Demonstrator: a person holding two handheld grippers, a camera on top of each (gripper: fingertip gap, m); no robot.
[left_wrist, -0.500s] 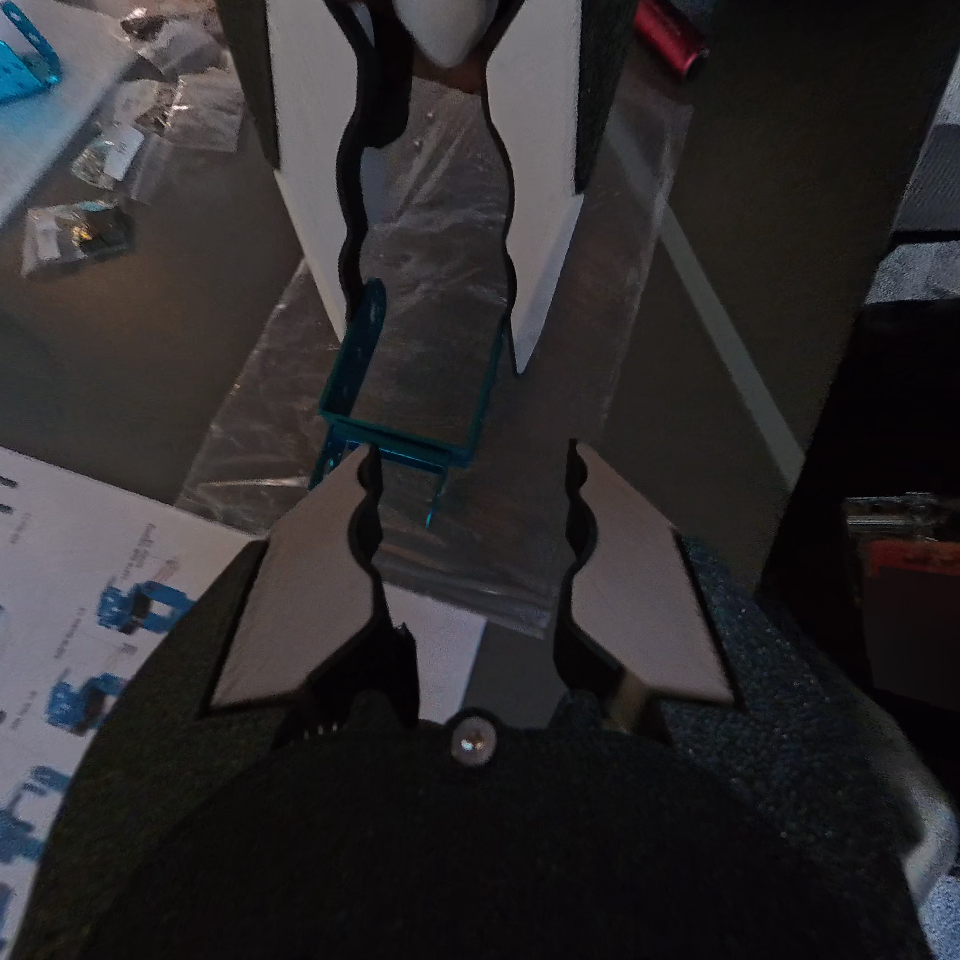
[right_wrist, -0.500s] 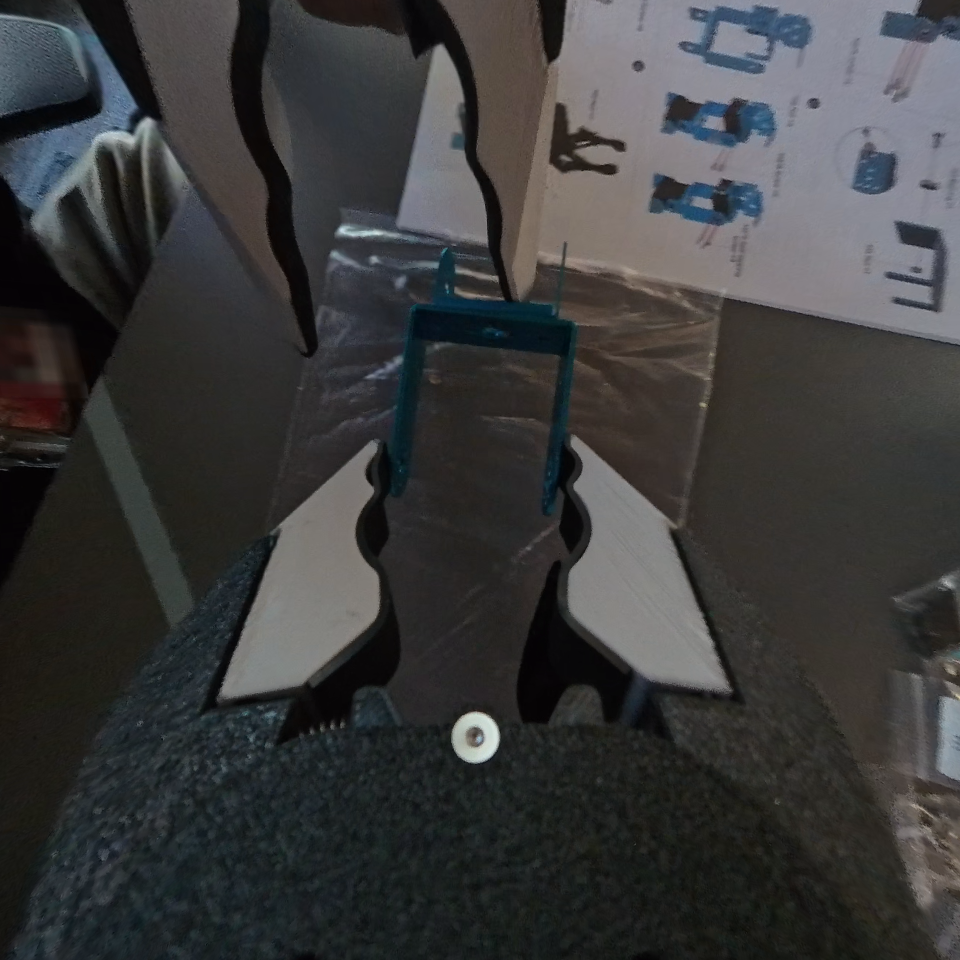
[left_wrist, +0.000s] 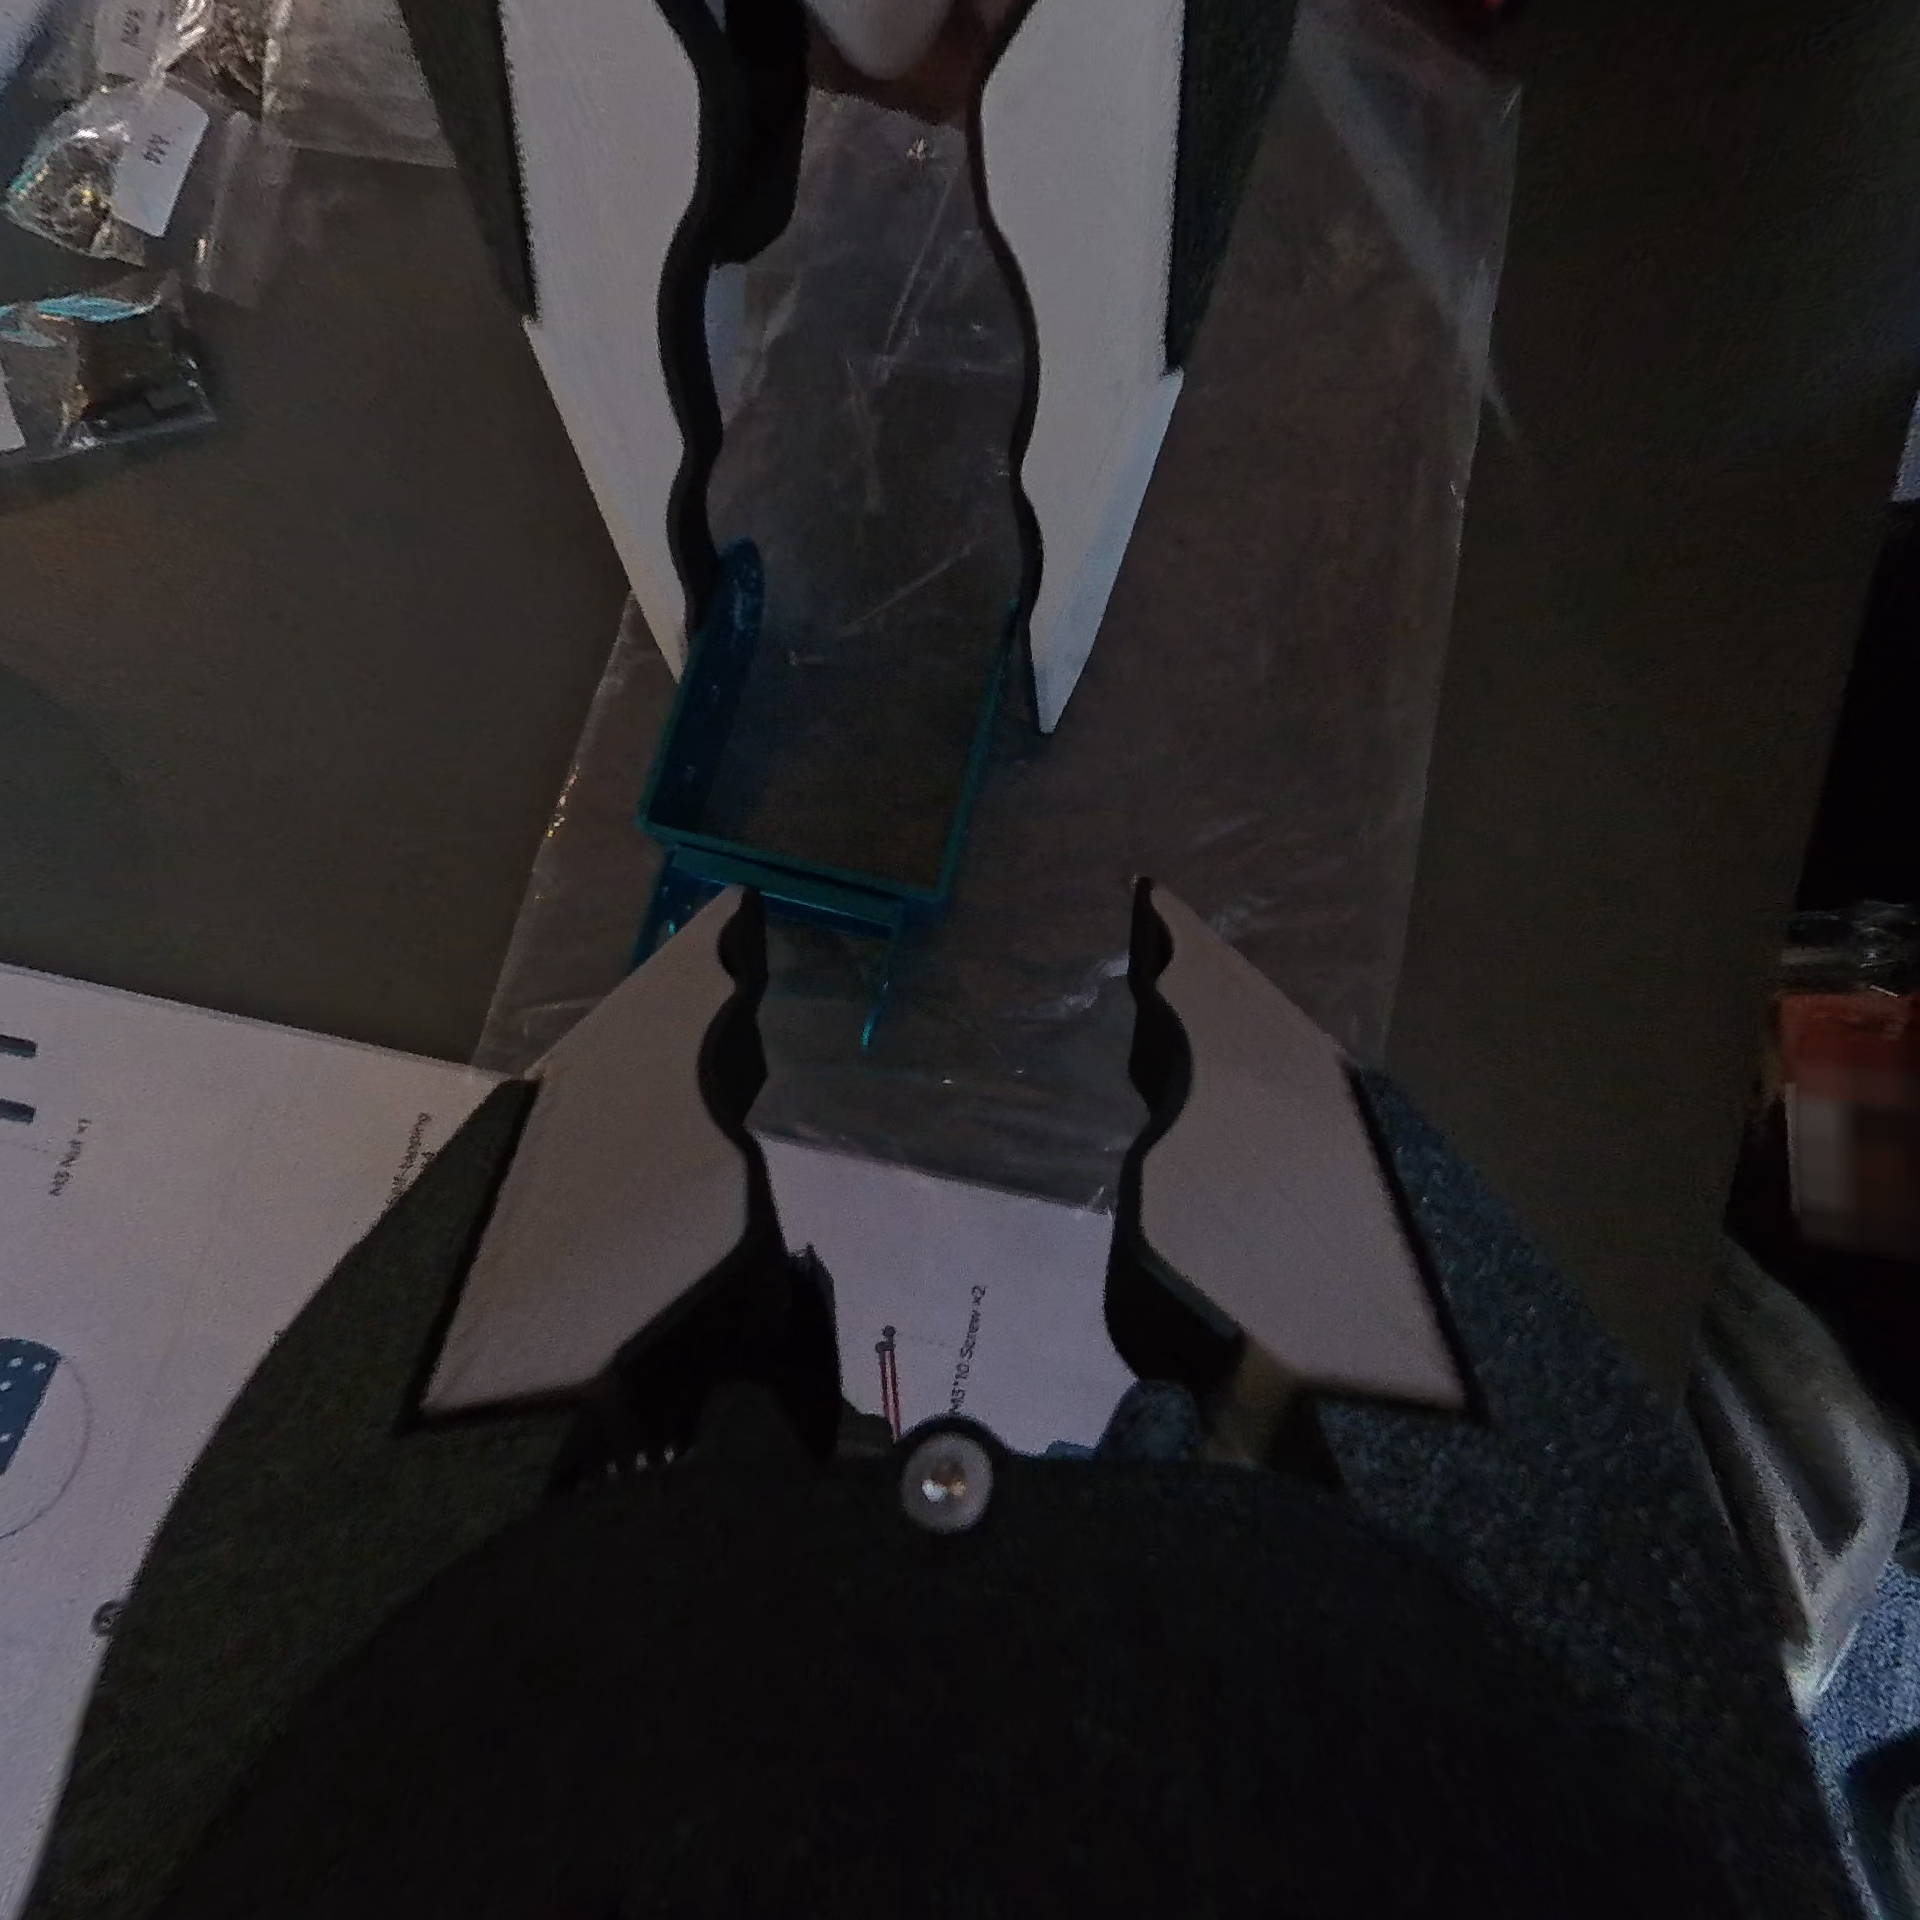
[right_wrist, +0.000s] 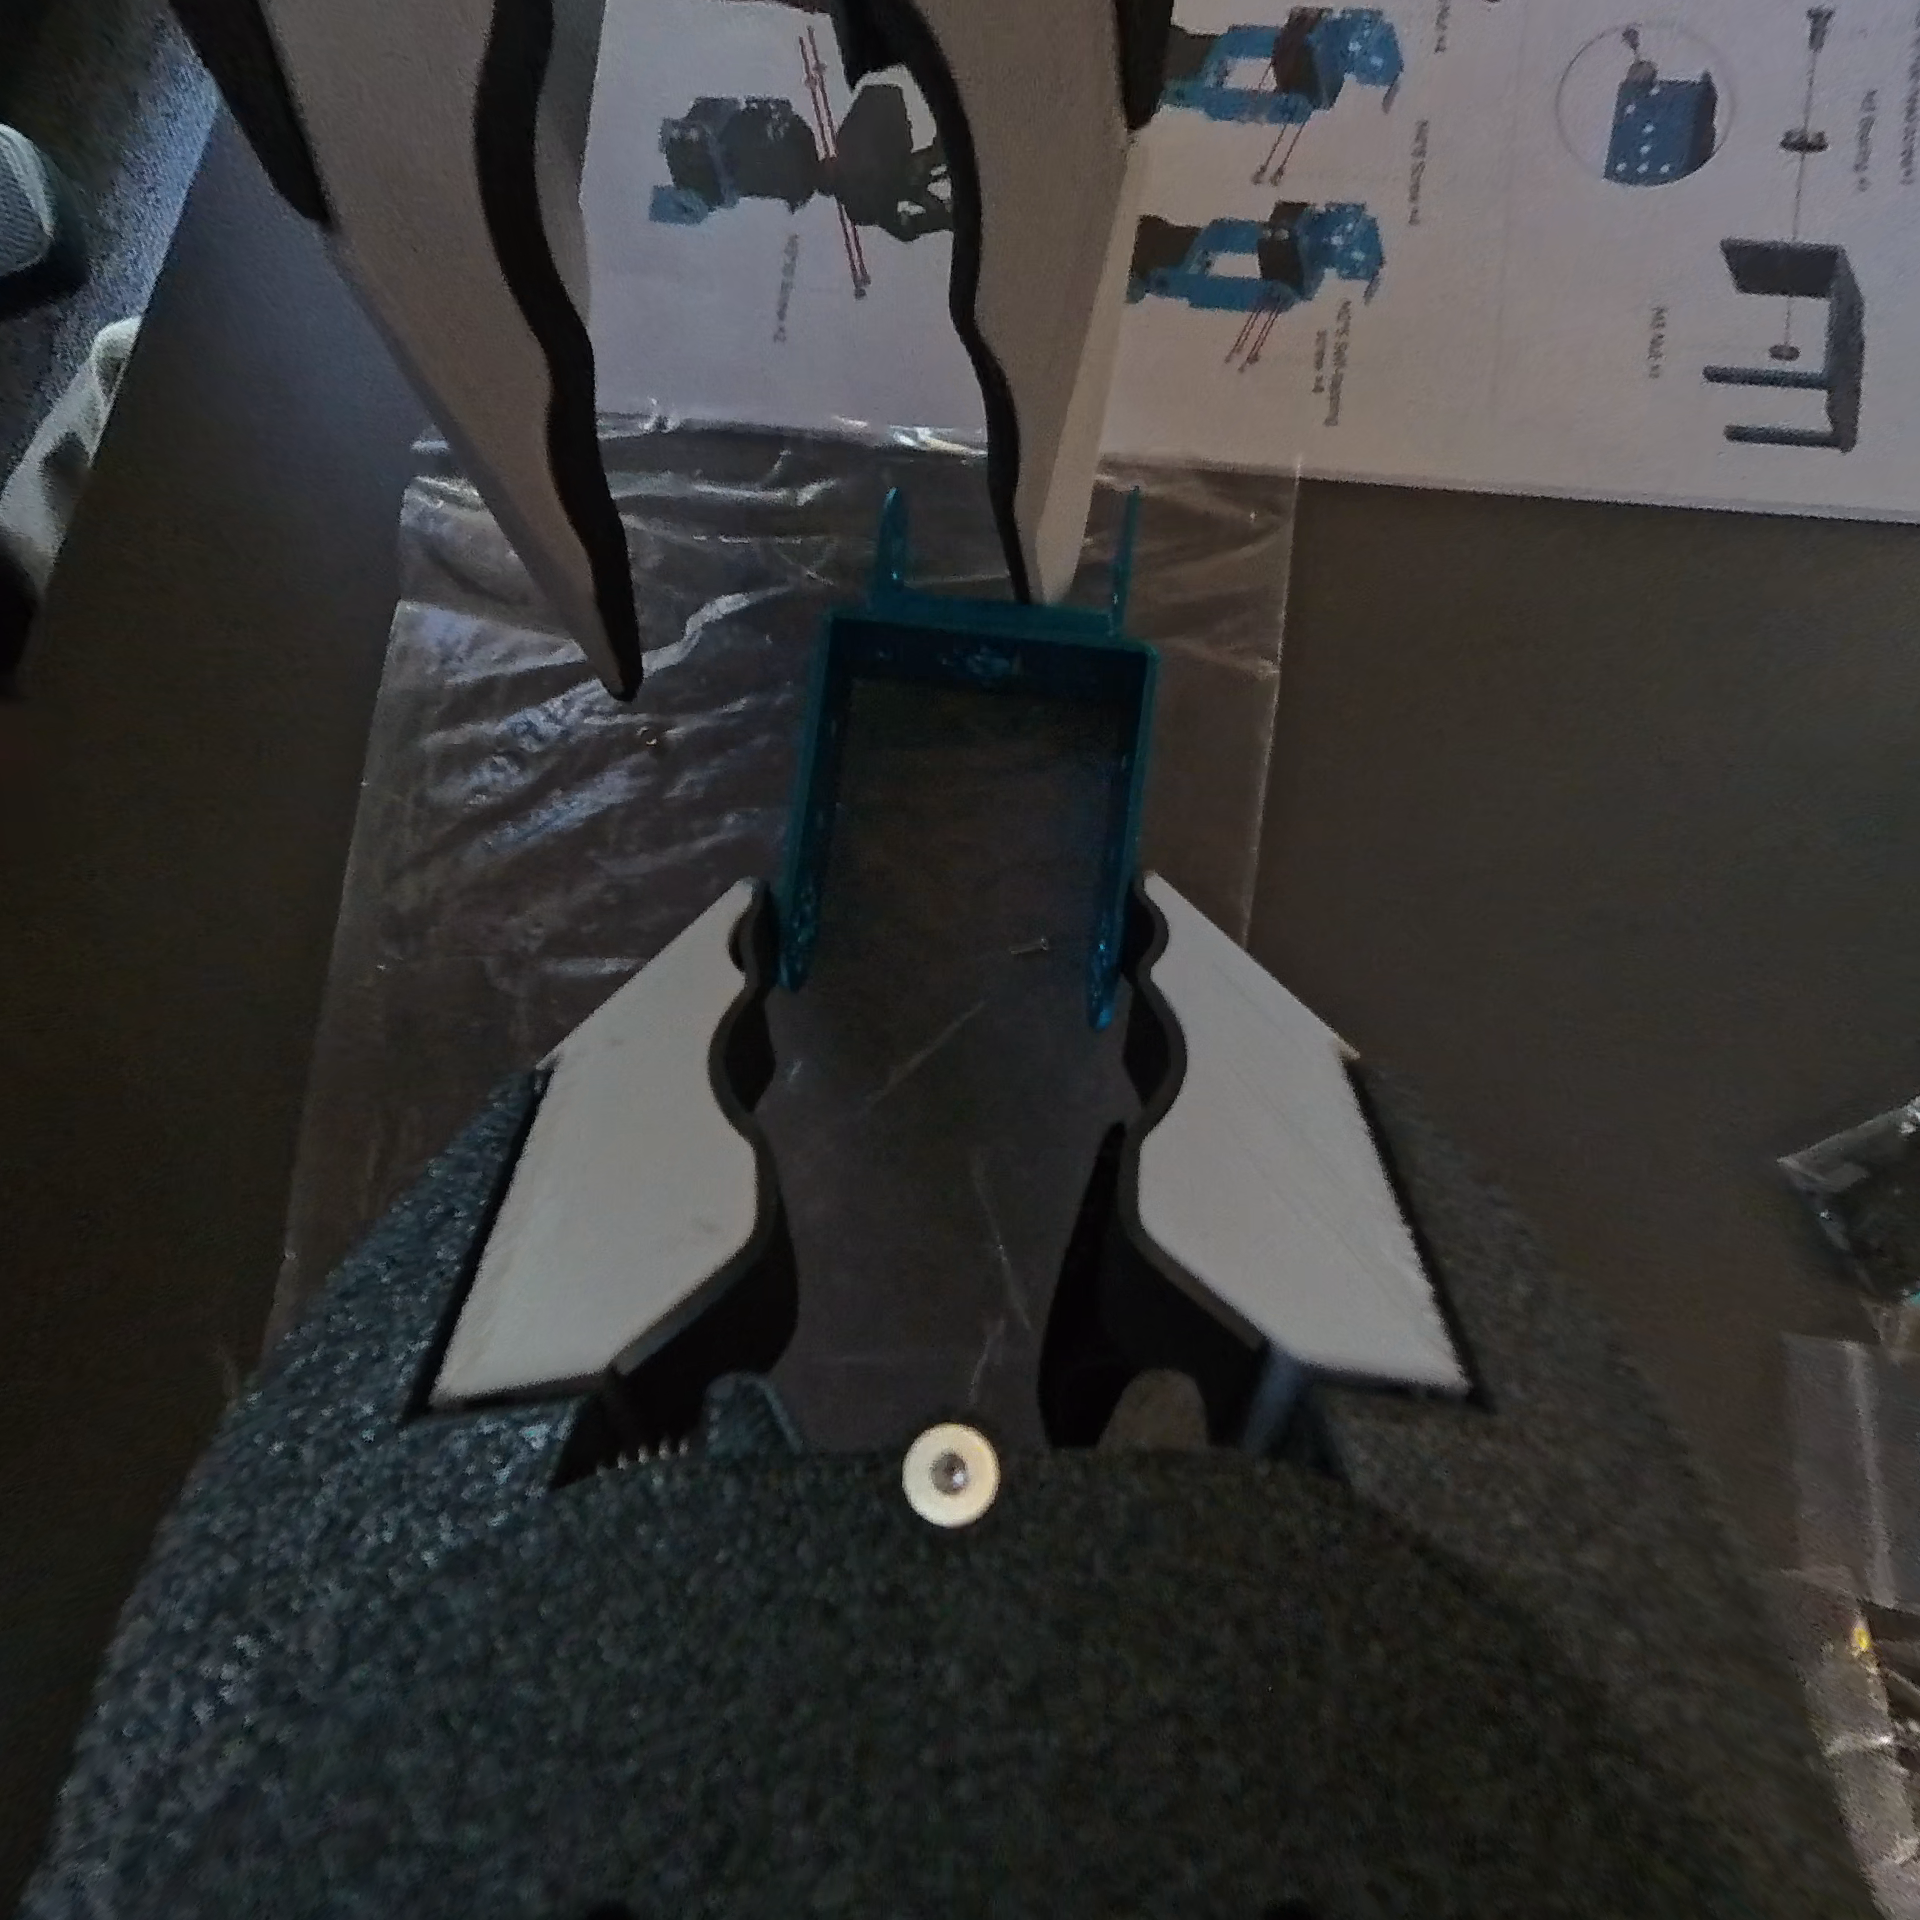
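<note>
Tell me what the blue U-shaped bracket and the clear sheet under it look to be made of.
Blue U-shaped bracket: likely thin metal with a glossy blue, possibly anodised, finish; it has sharp bends, thin walls and small holes. The right gripper holds its two arms.
Clear sheet: looks like thin transparent plastic film, perhaps a bag; it wrinkles and glints.

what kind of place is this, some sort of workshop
Probably a kit-assembly desk rather than a full workshop. An illustrated instruction sheet lies on the dark table, small clear bags of parts sit nearby, and the right gripper holds a blue metal bracket over a clear plastic sheet.
</note>
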